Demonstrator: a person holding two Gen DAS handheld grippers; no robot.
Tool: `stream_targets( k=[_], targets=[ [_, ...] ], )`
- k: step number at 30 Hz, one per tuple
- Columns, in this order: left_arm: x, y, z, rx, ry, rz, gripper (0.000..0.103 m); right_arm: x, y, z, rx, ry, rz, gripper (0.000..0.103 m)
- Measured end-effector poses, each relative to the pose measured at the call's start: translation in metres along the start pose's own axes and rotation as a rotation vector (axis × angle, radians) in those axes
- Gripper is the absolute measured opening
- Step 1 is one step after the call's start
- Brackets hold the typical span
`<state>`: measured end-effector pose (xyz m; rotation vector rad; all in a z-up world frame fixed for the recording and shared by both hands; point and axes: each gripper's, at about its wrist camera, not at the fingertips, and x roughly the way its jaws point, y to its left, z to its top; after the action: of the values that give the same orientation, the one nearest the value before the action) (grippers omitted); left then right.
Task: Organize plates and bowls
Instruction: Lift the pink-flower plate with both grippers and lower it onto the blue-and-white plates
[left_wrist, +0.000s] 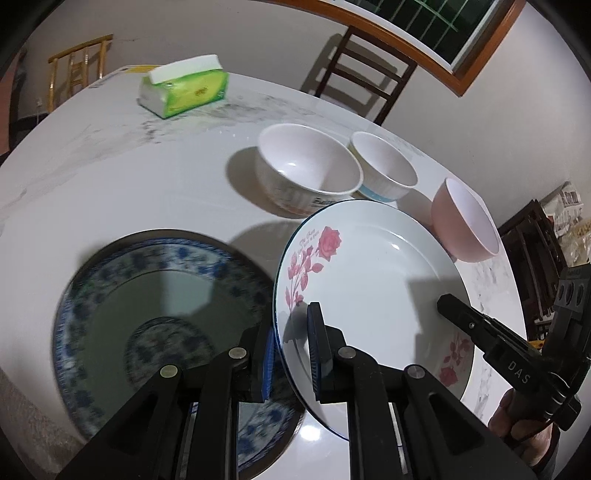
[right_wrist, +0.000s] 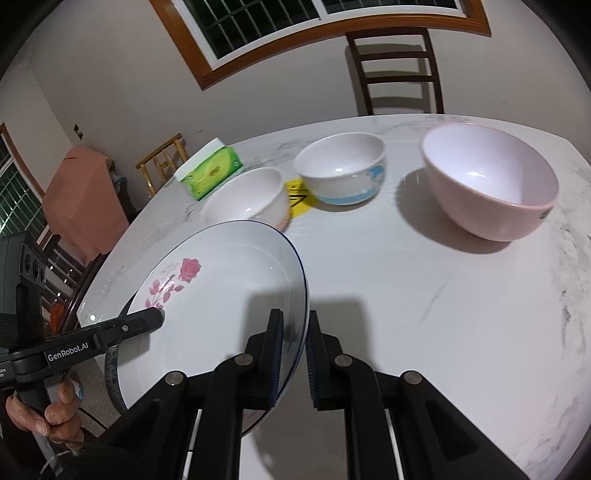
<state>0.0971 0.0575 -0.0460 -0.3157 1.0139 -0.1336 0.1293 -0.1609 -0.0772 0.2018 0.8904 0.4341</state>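
**A:** Over the marble table, both grippers have the rose plate. Confirm the grips?

**B:** Left gripper is clamped on the plate's left rim, one pad above the rim and one below. Right gripper is pinched tight on the opposite rim, the edge running between its pads. Plate is tilted and clear of the tabletop.

**A:** What sits below it?

**B:** Blue-patterned plate lies flat on the table, beneath and to the left of the rose plate in the left wrist view; blurred.

**A:** Bowls?

**B:** Three beyond the plate's far rim, all upright: white bowl, blue-banded bowl touching or just beside it, pink bowl apart on the right. Green tissue pack sits well behind them.
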Motion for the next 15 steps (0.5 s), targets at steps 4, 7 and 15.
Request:
stream_targets(
  k=[4,7,15],
  targets=[
    [-0.016,0.017,-0.004,-0.023,-0.022,0.013,0.011,0.004,0.018,-0.001,-0.016,0.003,0.019,0.012],
    [-0.025,0.029,-0.006,-0.037,-0.032,0.026,0.011,0.009,0.032,-0.002,-0.032,0.009,0.032,0.012],
    [-0.046,0.065,-0.016,-0.091,-0.056,0.062,0.011,0.026,0.066,-0.008,-0.070,0.048,0.074,0.012]
  ],
)
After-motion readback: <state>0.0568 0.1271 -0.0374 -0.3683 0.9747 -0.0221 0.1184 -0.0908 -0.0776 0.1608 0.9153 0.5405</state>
